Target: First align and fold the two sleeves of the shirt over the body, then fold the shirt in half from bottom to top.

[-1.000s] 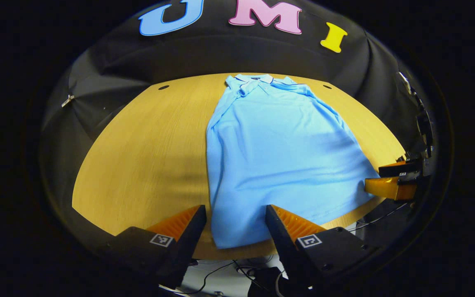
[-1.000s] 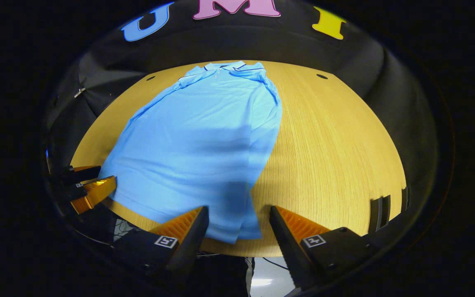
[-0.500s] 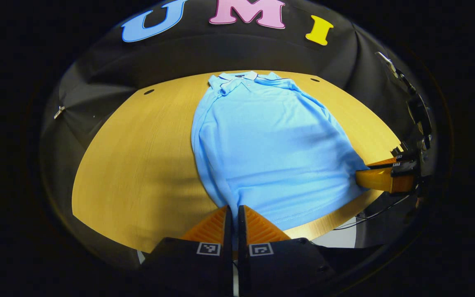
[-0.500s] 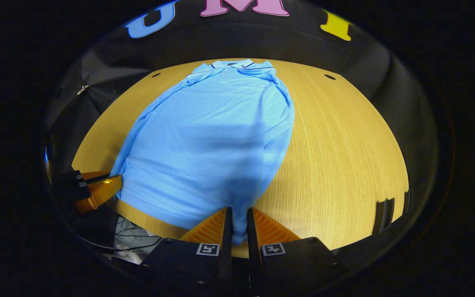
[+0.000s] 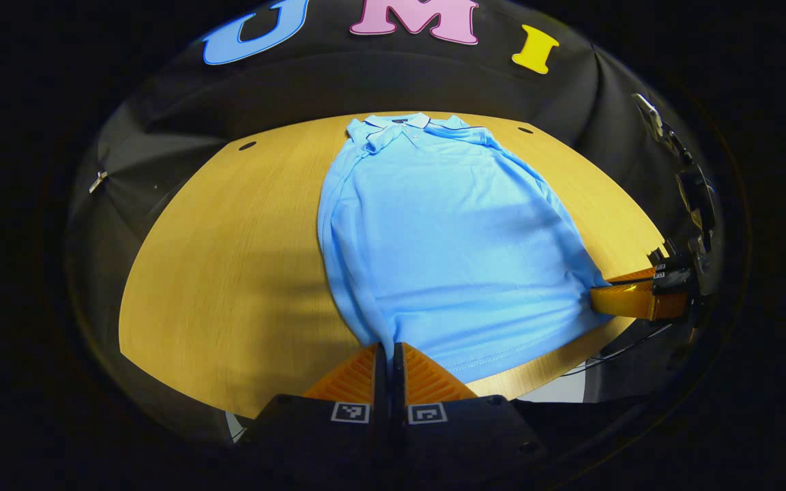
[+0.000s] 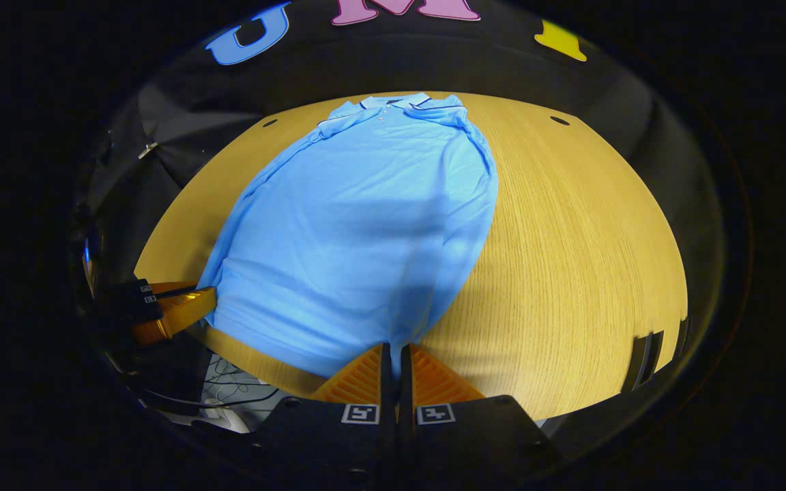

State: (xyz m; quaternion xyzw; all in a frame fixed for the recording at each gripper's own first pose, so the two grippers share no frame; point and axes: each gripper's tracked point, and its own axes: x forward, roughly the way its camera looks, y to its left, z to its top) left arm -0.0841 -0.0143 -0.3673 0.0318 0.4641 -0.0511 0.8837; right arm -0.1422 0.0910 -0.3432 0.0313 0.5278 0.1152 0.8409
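Two grippers each pinched one hem corner of the shirt (image 5: 447,245) at the near edge of the table (image 5: 229,259). The left gripper (image 5: 386,351) had its fingers pressed together on the left corner, the right gripper (image 6: 396,351) on the right corner. The shirt lay flat, sleeves already folded in, long axis running straight away from both grippers to the collar (image 5: 400,126) at the far edge. The bottom-to-top fold would therefore travel forward along that axis, both hands equally near.
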